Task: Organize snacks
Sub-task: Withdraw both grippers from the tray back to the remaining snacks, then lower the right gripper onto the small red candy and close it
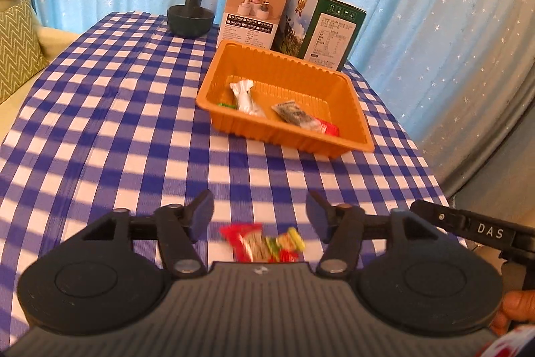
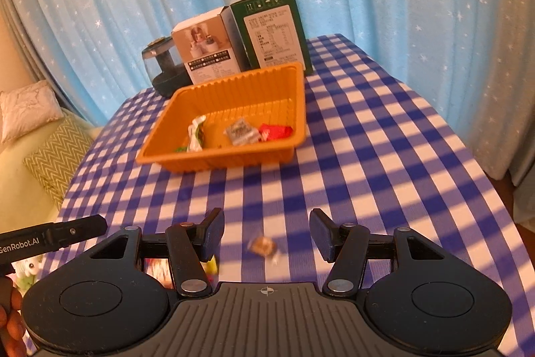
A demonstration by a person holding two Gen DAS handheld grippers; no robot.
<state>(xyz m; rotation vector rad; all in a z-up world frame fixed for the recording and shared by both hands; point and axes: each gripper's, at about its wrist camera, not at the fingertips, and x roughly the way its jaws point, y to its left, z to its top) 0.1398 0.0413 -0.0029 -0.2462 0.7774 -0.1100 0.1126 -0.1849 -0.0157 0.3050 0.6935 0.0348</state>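
Note:
An orange tray (image 1: 362, 131) (image 2: 167, 158) sits far on the checked table, holding a white packet (image 1: 245, 97) (image 2: 195, 136), a grey packet (image 1: 292, 112) (image 2: 240, 132) and a red packet (image 1: 329, 127) (image 2: 276, 131). My left gripper (image 1: 260, 216) is open, low over the near table, with a red and green snack packet (image 1: 264, 242) lying between its fingers. My right gripper (image 2: 266, 235) is open, with a small brown wrapped candy (image 2: 264, 246) on the cloth between its fingers. The red packet shows partly behind my right gripper's left finger (image 2: 157, 268).
Behind the tray stand a dark glass jar (image 1: 192, 7) (image 2: 164, 69), a beige box (image 1: 255, 10) (image 2: 207, 52) and a green box (image 1: 321, 29) (image 2: 271, 29). Blue starred curtains hang behind. A sofa with cushions (image 1: 16, 39) (image 2: 57, 156) lies left of the table.

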